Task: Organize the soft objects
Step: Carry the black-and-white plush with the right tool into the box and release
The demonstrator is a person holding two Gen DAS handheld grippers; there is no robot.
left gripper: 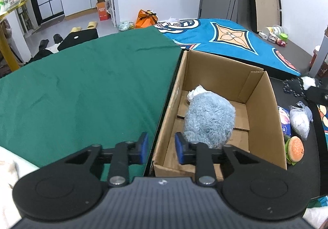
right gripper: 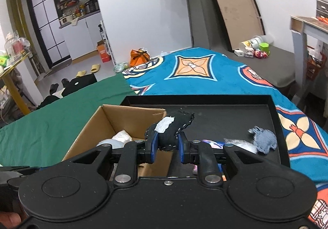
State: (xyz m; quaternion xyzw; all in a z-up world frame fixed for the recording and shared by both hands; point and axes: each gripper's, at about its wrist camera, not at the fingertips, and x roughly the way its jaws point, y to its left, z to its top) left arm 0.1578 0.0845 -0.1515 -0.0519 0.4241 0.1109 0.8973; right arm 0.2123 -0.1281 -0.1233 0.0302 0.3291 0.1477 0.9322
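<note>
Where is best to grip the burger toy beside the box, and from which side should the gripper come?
Probably from above, closing across the flat faces of the burger toy. It stands on edge, squeezed between the box wall and a white pouch, so only its top is free.

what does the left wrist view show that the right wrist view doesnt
Left wrist only: the open left tool, the fluffy blue plush lying in the box, and a burger toy on the tray.

Right wrist only: the right tool shut on the black and white soft toy, and a grey fabric piece.

Both: the cardboard box, green cloth and blue patterned blanket.
</note>
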